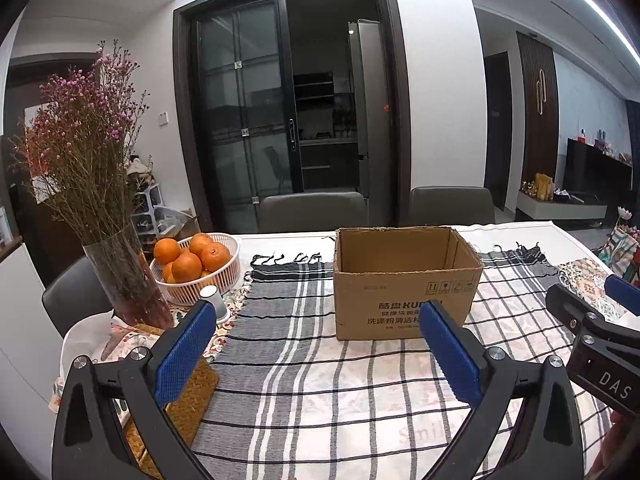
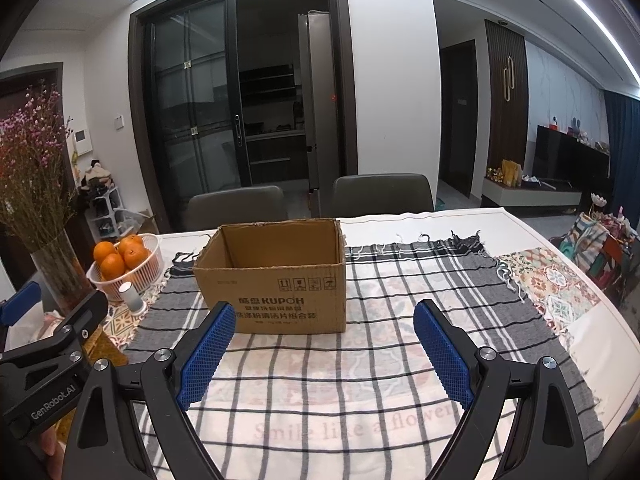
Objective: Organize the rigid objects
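White walls, dark sliding glass door [image 1: 248, 120], two grey chairs [image 2: 382, 192], ceiling strip light [image 2: 580, 4], television [image 2: 568, 156]

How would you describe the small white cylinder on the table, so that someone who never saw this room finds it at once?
Start at the cardboard box standing on the checked cloth, then look to its left, to the white basket of oranges. The small white cylinder stands upright just in front of that basket, beside the glass vase. It is the only plain white, solid item there.

Open cardboard box [image 1: 404, 284] [image 2: 276, 276]: brown corrugated carton, upright, top flaps absent, interior showing no contents, black printed text and handling symbols on its near face; stands on the plaid cloth [image 1: 304, 360] [image 2: 400, 320], toward the table's far side.
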Motion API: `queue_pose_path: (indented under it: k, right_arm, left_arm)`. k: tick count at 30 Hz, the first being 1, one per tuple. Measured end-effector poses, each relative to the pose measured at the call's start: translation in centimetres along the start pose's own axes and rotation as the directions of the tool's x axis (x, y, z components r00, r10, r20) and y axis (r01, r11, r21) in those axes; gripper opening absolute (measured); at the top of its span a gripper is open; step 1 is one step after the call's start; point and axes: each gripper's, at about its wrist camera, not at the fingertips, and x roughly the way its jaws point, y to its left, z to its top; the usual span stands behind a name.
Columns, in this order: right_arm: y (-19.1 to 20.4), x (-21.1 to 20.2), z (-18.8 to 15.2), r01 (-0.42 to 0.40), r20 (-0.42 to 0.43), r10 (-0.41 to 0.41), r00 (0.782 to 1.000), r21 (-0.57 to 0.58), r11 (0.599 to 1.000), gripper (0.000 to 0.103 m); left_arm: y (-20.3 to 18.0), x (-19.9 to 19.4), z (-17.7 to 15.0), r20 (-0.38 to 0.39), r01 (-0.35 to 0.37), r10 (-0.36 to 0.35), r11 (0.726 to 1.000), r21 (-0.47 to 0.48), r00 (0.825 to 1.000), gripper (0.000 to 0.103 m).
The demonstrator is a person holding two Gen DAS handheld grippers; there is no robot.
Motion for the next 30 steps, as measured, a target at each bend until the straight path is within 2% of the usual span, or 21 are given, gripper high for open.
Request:
queue_pose_path:
  k: [30]
  right_arm:
    - [0.01, 0.46, -0.13, 0.002, -0.006, -0.002, 1.000, -0.001, 1.000, 0.091]
  left_arm:
    - [0.29, -0.11, 0.08, 0.006, 0.015, -0.015, 1.000, -0.011, 1.000, 0.103]
